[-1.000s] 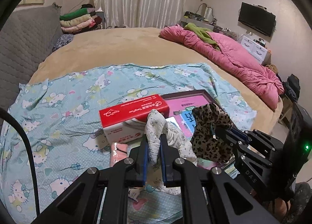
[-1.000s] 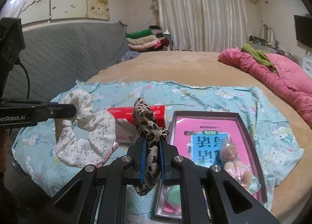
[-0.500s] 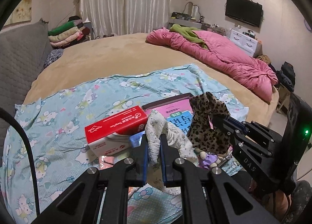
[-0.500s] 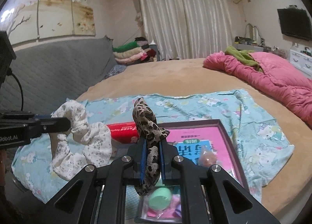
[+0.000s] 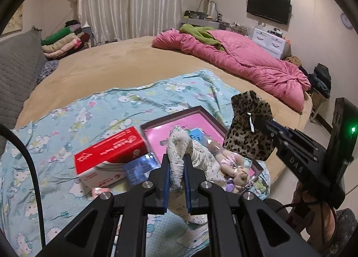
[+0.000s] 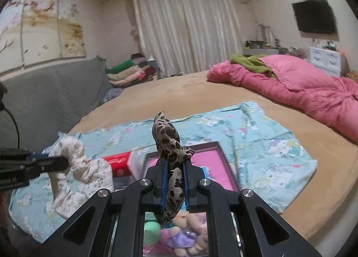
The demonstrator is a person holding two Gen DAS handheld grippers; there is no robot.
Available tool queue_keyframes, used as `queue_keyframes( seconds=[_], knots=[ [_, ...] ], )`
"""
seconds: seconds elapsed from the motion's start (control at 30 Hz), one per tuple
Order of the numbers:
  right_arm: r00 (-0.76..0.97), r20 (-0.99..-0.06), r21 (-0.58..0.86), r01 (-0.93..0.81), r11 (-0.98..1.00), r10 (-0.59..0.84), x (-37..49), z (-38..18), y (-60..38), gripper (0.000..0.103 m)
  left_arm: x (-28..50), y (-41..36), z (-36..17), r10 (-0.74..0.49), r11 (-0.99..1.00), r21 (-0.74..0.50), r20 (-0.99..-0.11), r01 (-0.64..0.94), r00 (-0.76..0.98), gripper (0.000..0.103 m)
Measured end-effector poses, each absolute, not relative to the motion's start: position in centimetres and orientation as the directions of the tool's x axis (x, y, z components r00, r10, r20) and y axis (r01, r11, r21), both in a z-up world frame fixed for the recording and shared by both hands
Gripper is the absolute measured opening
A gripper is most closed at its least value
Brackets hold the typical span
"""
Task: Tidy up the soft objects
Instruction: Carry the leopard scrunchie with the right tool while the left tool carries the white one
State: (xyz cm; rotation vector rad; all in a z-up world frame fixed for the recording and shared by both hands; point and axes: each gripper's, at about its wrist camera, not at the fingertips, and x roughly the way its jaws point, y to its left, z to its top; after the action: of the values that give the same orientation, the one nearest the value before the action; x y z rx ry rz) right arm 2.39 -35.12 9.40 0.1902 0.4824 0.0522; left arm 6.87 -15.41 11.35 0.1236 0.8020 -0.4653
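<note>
My left gripper [image 5: 176,163] is shut on a white floral scrunchie [image 5: 194,156], held in the air above the near edge of the bed. The same scrunchie [image 6: 87,167] hangs from the left gripper at the left of the right wrist view. My right gripper [image 6: 174,163] is shut on a leopard-print scrunchie [image 6: 167,142]; in the left wrist view that leopard scrunchie [image 5: 248,131] hangs at the right, over the tray's edge. Below both lies a dark-rimmed tray [image 5: 174,119] holding a pink book [image 5: 201,122] and a small wrapped doll [image 5: 235,167].
A red and white tissue box [image 5: 109,156] sits left of the tray on the cartoon-print blue sheet [image 5: 67,122]. A pink quilt [image 5: 246,64] lies at the back right of the tan bed [image 5: 123,64]. Folded clothes [image 5: 62,42] are stacked by the grey headboard [image 6: 44,91].
Both grippers have drawn back and risen a little with their scrunchies, and both views have rolled. The tray and tissue box now sit lower and nearer in view.
</note>
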Motion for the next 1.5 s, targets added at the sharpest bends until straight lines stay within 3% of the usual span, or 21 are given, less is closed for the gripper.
queue_keyframes(
  seconds=[0.7, 1.5],
  knots=[
    [0.875, -0.477, 0.291, 0.069, 0.954, 0.082, 3.0, 7.4, -39.8, 0.011, 8.6, -22.9, 3.8, -0.4, 0.837, -0.114, -0.795, 0.536, 0.456, 0.011],
    [0.851, -0.477, 0.405, -0.008, 0.914, 0.219, 6.2, 6.3, -38.4, 0.011, 11.0, -22.2, -0.4, -0.381, 0.851, -0.137, -0.825, 0.507, 0.417, 0.011]
  ],
)
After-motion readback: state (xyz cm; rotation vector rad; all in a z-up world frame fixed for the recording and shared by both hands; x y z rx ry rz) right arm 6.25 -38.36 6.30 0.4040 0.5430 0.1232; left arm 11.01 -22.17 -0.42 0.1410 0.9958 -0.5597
